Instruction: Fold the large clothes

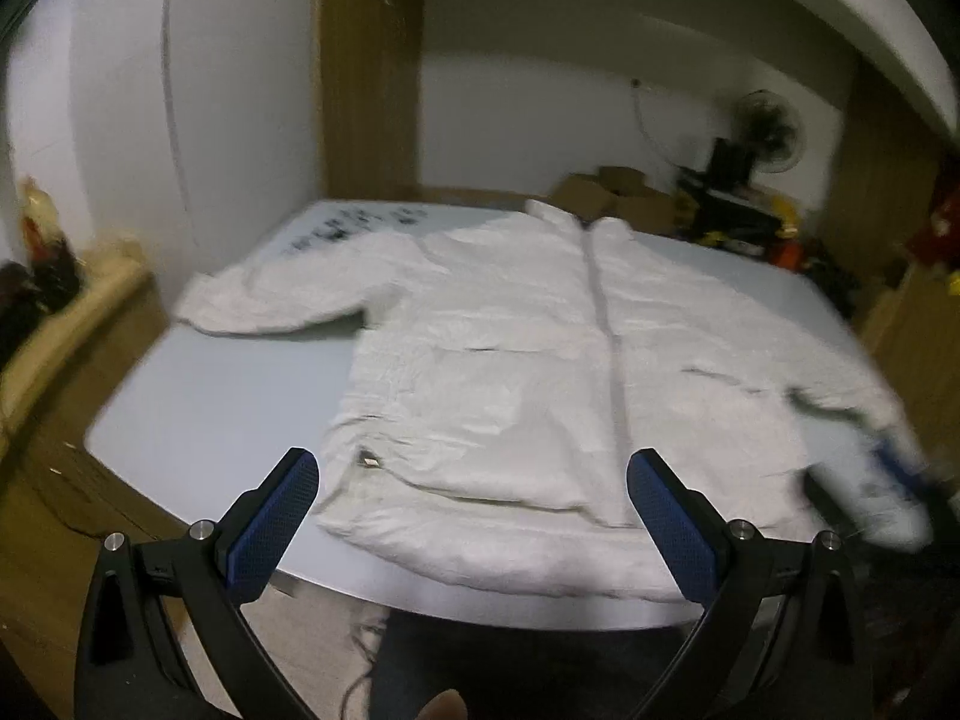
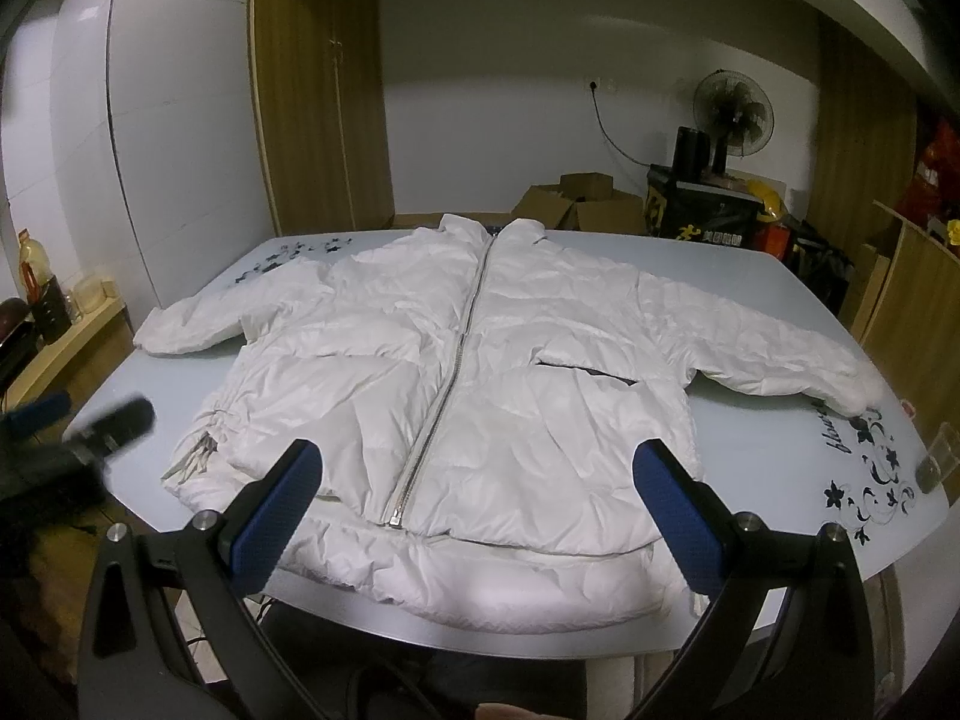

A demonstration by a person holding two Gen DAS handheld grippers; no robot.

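Note:
A white puffer jacket [image 2: 480,372] lies flat and face up on the pale blue table [image 2: 780,438], zipped, collar at the far side, both sleeves spread out to the sides. It also shows in the left wrist view [image 1: 510,372], blurred. My left gripper [image 1: 474,468] is open and empty, above the jacket's hem at the near table edge. My right gripper [image 2: 480,462] is open and empty, above the hem near the zipper's lower end. The left gripper shows blurred at the left of the right wrist view [image 2: 90,426].
The table [image 1: 210,390] has black flower prints at its corners. Cardboard boxes [image 2: 576,198], a black crate and a fan [image 2: 732,108] stand behind it. A wooden wardrobe [image 2: 324,90] is at the back left, and a shelf with bottles [image 2: 36,282] at the left.

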